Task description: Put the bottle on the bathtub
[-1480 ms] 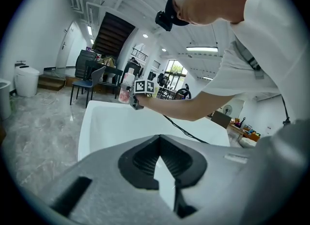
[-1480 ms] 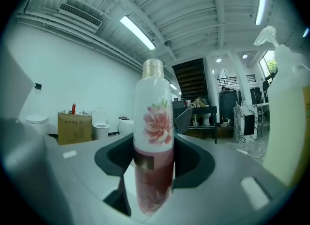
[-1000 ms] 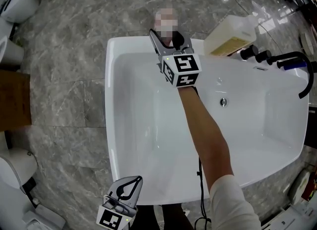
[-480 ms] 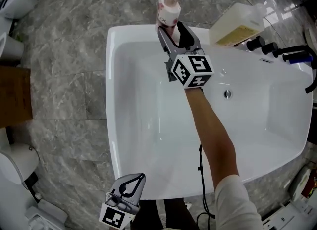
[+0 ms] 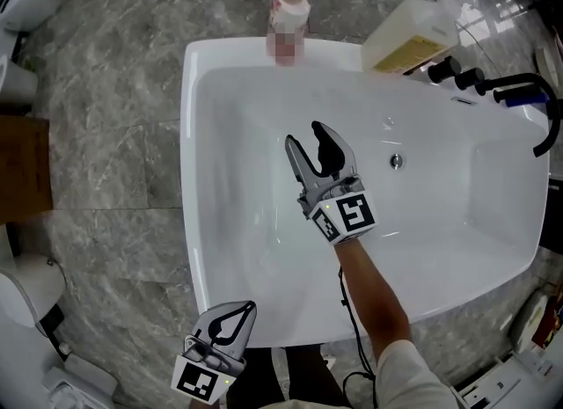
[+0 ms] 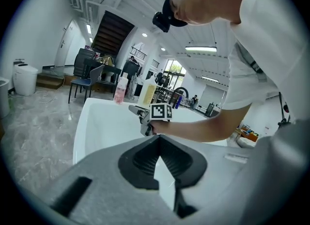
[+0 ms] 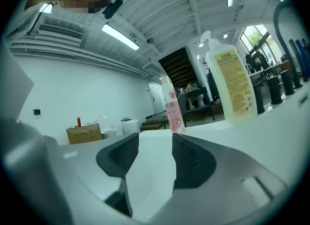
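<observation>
- Head view, looking steeply down: a white bathtub (image 5: pixel 201 178) fills the centre of the frame. A small pink bottle (image 5: pixel 288 13) stands upright on its rim at the upper centre.
- The right gripper (image 5: pixel 308 138) hangs over the middle of the basin, well apart from the bottle. Its fingers are spread with nothing between them.
- The left gripper (image 5: pixel 243 314) sits at the lower left, just outside the near rim, with its fingers pressed together.
- Only the head view shows the black tap (image 5: pixel 521 101) at the upper right, the round drain (image 5: pixel 397 161) and the grey marble floor (image 5: pixel 114 117).
- Right gripper view: the open fingers (image 7: pixel 193 158) frame the pink bottle in the centre, beyond them on the white rim. A large yellow detergent bottle (image 7: pixel 233 86) stands to the right of it. A cardboard box (image 7: pixel 83 133) shows at the left, against a white wall.
- Left gripper view: the closed fingertips meet at the lower centre. Beyond them are the person's outstretched arm, the tub and the bottle at centre left.
- That view alone shows the room: a dark staircase (image 6: pixel 114 33) at the upper left, chairs (image 6: pixel 89 80), and a toilet (image 6: pixel 24 79) at far left.
</observation>
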A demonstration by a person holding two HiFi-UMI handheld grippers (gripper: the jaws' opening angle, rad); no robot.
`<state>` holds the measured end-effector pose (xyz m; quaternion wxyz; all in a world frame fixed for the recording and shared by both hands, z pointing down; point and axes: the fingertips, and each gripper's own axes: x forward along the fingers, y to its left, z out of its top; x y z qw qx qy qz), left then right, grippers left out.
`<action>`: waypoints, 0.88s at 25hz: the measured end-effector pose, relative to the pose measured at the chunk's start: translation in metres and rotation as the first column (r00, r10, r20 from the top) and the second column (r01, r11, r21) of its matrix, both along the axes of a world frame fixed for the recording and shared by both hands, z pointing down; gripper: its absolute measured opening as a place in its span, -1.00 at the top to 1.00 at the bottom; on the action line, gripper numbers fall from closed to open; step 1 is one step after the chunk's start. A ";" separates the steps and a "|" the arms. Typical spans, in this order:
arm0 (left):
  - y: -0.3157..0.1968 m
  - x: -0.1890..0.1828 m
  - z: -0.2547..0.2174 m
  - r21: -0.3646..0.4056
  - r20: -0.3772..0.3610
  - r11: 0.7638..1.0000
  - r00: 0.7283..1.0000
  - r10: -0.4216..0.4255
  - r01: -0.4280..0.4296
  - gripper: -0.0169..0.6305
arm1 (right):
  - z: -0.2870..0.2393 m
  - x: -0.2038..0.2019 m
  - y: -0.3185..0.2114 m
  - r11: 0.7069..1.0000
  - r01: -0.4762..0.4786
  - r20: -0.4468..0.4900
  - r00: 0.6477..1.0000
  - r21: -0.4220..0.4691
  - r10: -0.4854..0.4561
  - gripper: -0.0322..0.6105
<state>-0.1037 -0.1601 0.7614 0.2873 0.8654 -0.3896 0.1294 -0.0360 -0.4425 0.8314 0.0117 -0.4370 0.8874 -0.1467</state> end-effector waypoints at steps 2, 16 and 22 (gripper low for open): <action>-0.001 0.002 -0.005 0.015 -0.001 1.000 1.000 0.009 -0.009 0.94 | -0.006 0.009 0.008 1.000 -0.002 -0.012 1.000 0.000 0.002 0.24; -0.049 0.044 -0.074 0.231 0.029 0.964 0.991 0.132 -0.136 0.94 | -0.067 0.077 0.142 0.993 0.014 -0.131 0.991 -0.116 -0.029 0.34; -0.056 0.060 -0.154 0.320 0.011 0.937 0.990 0.141 -0.138 0.94 | -0.144 0.093 0.172 0.984 -0.013 -0.112 0.994 -0.175 -0.007 0.30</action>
